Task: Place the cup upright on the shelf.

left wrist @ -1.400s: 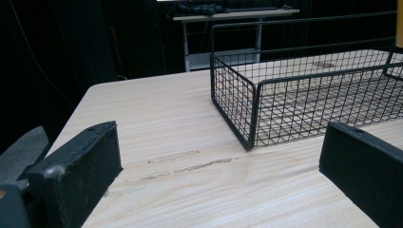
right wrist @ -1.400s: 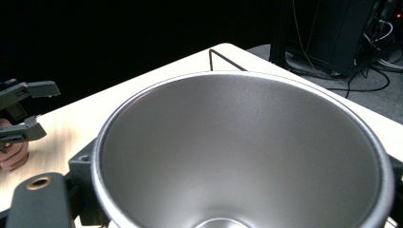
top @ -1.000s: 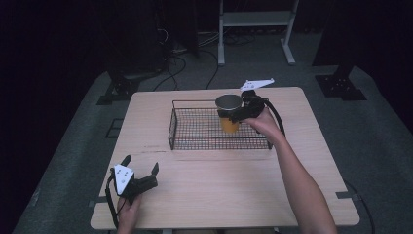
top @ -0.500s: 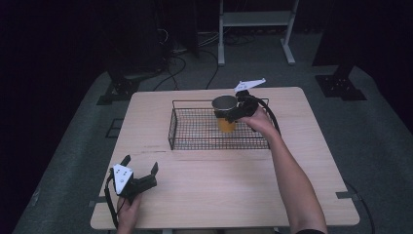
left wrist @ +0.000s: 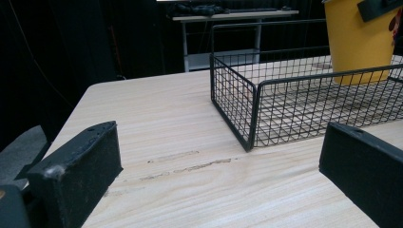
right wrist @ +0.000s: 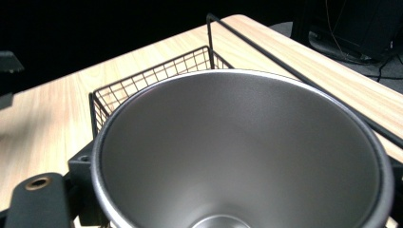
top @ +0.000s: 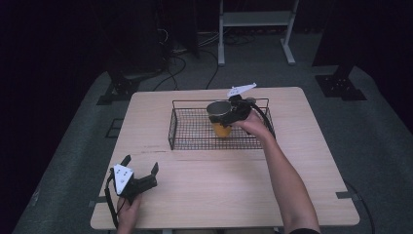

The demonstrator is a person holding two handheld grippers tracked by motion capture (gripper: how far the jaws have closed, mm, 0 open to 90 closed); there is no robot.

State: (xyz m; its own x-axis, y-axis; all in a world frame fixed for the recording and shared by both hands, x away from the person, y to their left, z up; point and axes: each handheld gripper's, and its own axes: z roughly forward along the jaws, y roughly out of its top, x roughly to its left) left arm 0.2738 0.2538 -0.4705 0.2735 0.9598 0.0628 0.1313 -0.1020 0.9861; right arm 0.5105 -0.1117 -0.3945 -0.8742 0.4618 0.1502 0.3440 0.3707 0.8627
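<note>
The right gripper (top: 229, 113) is clamped on a yellow cup (top: 220, 119), one jaw being seen at each side of the cup's upper wall in the right gripper view. The cup is held upright inside the wire basket (top: 182, 134), in its right half, with the long axis close to vertical and the open mouth pointing up. In the left gripper view the cup's (left wrist: 359, 40) yellow wall is seen to taper toward the base, which is down at the basket floor; whether the base rests on the mesh cannot be told. In the right gripper view the grey metal interior (right wrist: 237, 147) is looked into from above the rim, and it is seen to hold nothing. The basket (left wrist: 285, 111) stands on the far half of the wooden table (top: 219, 185), its long sides running across the table. The left gripper (top: 141, 178) is held low at the near left corner of the table, well apart from the basket, with its jaws spread wide and nothing between them, both pads being directed toward the basket's near corner.
</note>
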